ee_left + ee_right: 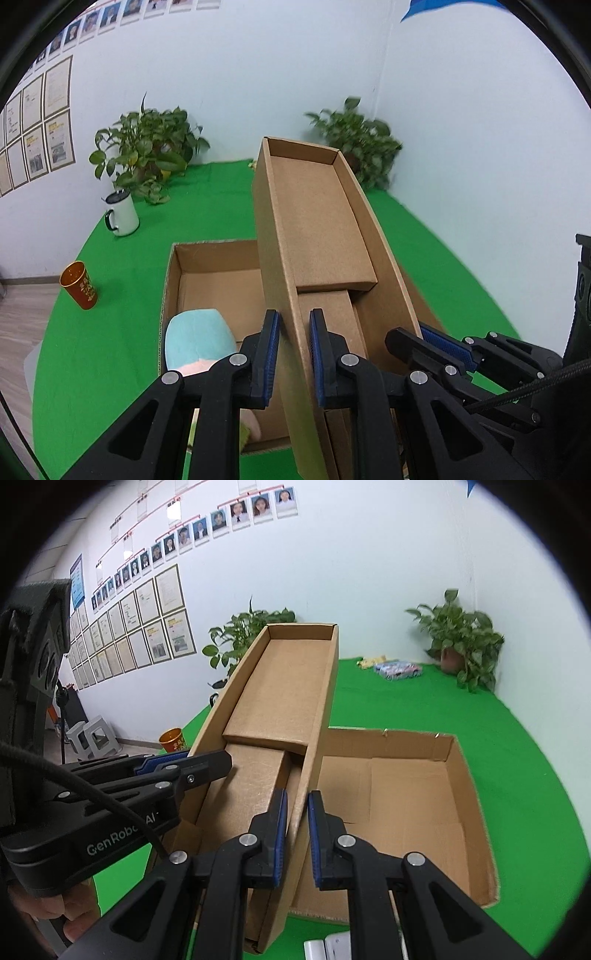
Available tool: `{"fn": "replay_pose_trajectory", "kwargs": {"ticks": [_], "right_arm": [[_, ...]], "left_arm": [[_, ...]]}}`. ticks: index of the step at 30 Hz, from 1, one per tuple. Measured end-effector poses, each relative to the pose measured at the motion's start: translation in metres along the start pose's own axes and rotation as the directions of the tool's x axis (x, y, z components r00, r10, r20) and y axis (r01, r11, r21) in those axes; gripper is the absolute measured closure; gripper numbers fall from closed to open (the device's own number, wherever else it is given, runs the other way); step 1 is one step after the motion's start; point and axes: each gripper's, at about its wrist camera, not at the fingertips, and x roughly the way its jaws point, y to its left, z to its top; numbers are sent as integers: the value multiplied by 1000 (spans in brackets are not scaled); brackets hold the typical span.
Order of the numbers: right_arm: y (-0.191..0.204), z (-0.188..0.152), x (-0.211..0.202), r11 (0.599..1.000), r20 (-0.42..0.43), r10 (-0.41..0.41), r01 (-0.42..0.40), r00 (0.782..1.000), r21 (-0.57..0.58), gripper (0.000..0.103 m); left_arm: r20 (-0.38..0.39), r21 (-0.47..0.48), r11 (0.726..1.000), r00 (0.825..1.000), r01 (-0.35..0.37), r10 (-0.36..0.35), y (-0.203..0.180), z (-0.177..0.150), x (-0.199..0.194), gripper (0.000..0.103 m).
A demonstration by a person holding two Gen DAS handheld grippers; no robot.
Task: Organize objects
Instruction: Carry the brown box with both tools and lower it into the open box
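Both grippers, left (294, 354) and right (296, 834), have their fingers pinched on opposite side walls of the lid (317, 221), held tilted above the box (218, 280) with a plush (197, 339) inside, on green tabletop (103, 332).

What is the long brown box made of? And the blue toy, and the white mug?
The long box looks like plain matte cardboard: brown, with folded walls. The blue toy in the bigger carton seems soft, fuzzy plush. The white mug looks smooth and glossy, maybe enamel or ceramic; the picture can't settle which.
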Motion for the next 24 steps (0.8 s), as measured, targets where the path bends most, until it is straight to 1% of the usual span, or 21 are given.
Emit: {"fn": "replay_pose_trajectory", "kwargs": {"ticks": [2,5,7,9,11,13,15,18,19,21,24], "right_arm": [[-4,-2,17,1000,-26,8,-8,1000,-2,93],[-13,-13,49,999,-90,34,-32,995,21,92],[-20,-25,71,998,-135,53,-47,989,48,93],[-25,-36,90,995,-175,77,-64,982,81,93],[-28,-41,98,990,-186,106,-87,977,107,91],[-31,-40,102,988,-202,111,-86,973,125,91],[-31,-38,106,989,-213,109,-83,971,124,91],[-32,-34,114,989,-213,111,-86,971,120,91],[-32,-32,117,989,-220,109,-85,969,118,92],[-33,-28,123,989,-238,111,-84,965,120,92],[-34,-29,134,990,-266,107,-78,958,116,94]], "left_arm": [[-42,13,1000,999,-27,27,0,-5,23,90],[-124,-1,999,991,-49,49,5,-13,64,90],[-183,2,997,980,-73,72,12,-23,95,90],[-226,7,995,969,-97,96,18,-29,119,92],[-264,3,995,960,-102,99,21,-34,136,93],[-278,-4,994,955,-107,102,24,-37,146,93],[-289,7,992,949,-129,125,23,-37,153,93],[-296,-6,989,945,-145,137,29,-30,165,93],[-299,-8,989,944,-148,139,31,-35,166,93],[-306,-11,987,940,-160,149,34,-31,172,93],[-317,-6,986,935,-168,158,41,-38,173,93]]}}
